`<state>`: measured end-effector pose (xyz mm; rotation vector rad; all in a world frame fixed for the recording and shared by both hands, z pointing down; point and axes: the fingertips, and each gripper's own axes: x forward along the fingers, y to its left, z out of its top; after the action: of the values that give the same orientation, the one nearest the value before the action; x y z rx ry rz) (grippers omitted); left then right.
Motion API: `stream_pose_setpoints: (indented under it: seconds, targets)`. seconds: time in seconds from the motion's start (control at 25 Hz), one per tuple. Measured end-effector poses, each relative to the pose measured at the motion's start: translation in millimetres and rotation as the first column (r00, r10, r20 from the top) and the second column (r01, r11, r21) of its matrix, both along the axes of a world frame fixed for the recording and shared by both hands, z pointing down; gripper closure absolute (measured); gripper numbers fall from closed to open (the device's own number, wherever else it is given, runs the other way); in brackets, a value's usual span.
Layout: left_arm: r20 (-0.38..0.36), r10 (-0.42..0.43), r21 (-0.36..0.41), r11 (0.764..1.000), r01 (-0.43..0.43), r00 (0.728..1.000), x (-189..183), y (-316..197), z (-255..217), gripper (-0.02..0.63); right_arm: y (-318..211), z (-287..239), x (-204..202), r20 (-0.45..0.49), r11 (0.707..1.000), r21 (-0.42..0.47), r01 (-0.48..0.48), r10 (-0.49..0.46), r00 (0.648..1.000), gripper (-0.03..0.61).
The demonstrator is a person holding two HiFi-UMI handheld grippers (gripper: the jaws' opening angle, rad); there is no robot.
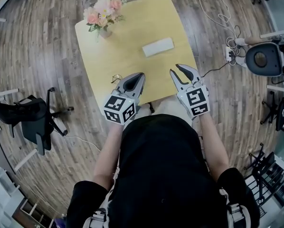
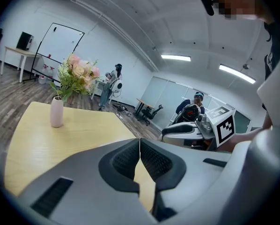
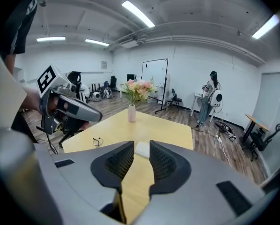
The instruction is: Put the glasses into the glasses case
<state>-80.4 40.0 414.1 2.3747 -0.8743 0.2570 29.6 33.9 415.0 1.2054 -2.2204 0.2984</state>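
The glasses (image 1: pixel 116 78) are a thin dark wire frame lying on the yellow table (image 1: pixel 132 37) near its front left edge; they also show in the right gripper view as glasses (image 3: pixel 98 141). The case (image 1: pixel 157 47) is a pale flat box at mid-table, and the case (image 3: pixel 142 149) sits straight ahead of my right gripper. My left gripper (image 1: pixel 142 75) hovers just right of the glasses, jaws shut and empty (image 2: pixel 139 144). My right gripper (image 1: pixel 176 69) is over the front right edge, its jaws a little apart with nothing between them (image 3: pixel 142 145).
A white vase of pink flowers (image 1: pixel 103 14) stands at the table's far left corner. Office chairs (image 1: pixel 35 120) stand on the wood floor to the left; cables and a power strip (image 1: pixel 230 51) lie to the right. A person (image 3: pixel 209 100) stands across the room.
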Motion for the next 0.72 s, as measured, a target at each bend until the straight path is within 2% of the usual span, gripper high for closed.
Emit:
stream_pose_setpoints:
  seconds: [0.28, 0.44, 0.72]
  targets:
    - [0.008, -0.045, -0.006, 0.999, 0.045, 0.999, -6.6, -10.5, 7.0, 0.591, -32.4, 30.9, 0.7, -0.133, 0.991, -0.003, 0.134, -0.133, 0.982, 0.449]
    - [0.024, -0.057, -0.012, 0.998, 0.057, 0.998, -5.2, -12.3, 10.8, 0.591, -48.0, 50.6, 1.3, -0.218, 0.976, -0.003, 0.217, -0.213, 0.953, 0.440]
    - [0.062, -0.096, -0.048, 0.994, 0.099, 0.993, -1.8, -17.4, 22.2, 0.591, -75.2, 91.6, 13.3, -0.299, 0.946, -0.055, 0.318, -0.320, 0.899, 0.399]
